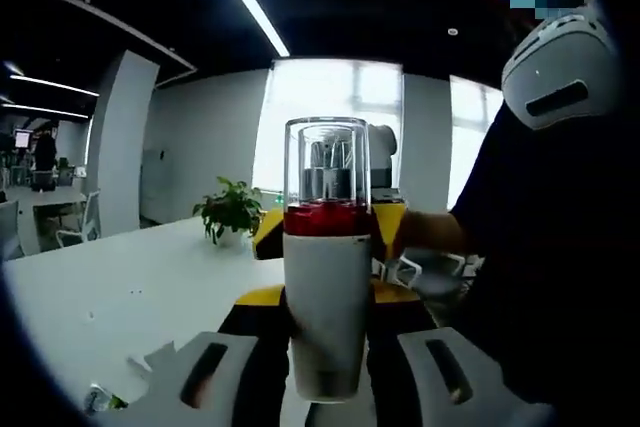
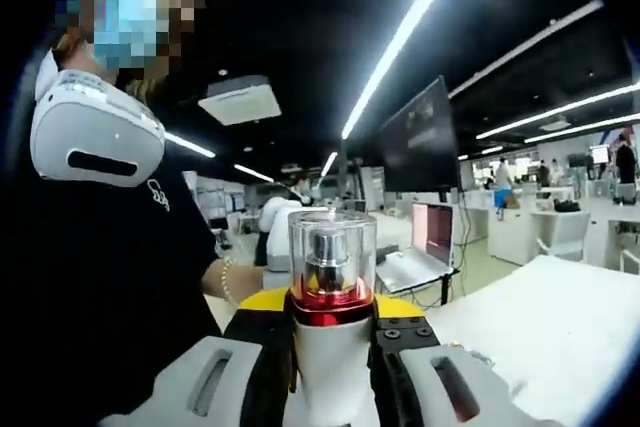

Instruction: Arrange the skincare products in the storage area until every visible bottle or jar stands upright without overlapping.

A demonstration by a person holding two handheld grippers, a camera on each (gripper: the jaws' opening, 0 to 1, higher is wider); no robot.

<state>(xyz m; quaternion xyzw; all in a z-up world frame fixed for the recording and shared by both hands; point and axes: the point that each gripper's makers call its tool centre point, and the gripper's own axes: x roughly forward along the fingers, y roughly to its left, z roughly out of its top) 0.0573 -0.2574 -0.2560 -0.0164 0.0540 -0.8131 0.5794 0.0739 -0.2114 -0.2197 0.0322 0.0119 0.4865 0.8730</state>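
Note:
A skincare bottle (image 1: pixel 326 307) with a white body, a red band and a clear cap stands upright in the air in the middle of the left gripper view. My left gripper (image 1: pixel 326 379) is shut on its lower body, black pads against both sides. The yellow and black right gripper (image 1: pixel 390 222) faces me from behind the bottle. In the right gripper view the same bottle (image 2: pixel 331 347) rises between the jaws of my right gripper (image 2: pixel 335 392), which is shut on its white body. The left gripper's yellow body (image 2: pixel 262 299) shows right behind it.
A person in dark clothes (image 1: pixel 560 277) stands close, holding both grippers, with a hand (image 2: pixel 232 282) near the bottle. A white table (image 1: pixel 120 297) with a potted plant (image 1: pixel 232 209) lies to the left. Another white table (image 2: pixel 545 322), a laptop (image 2: pixel 425 247) and a monitor (image 2: pixel 420 142) are on the right.

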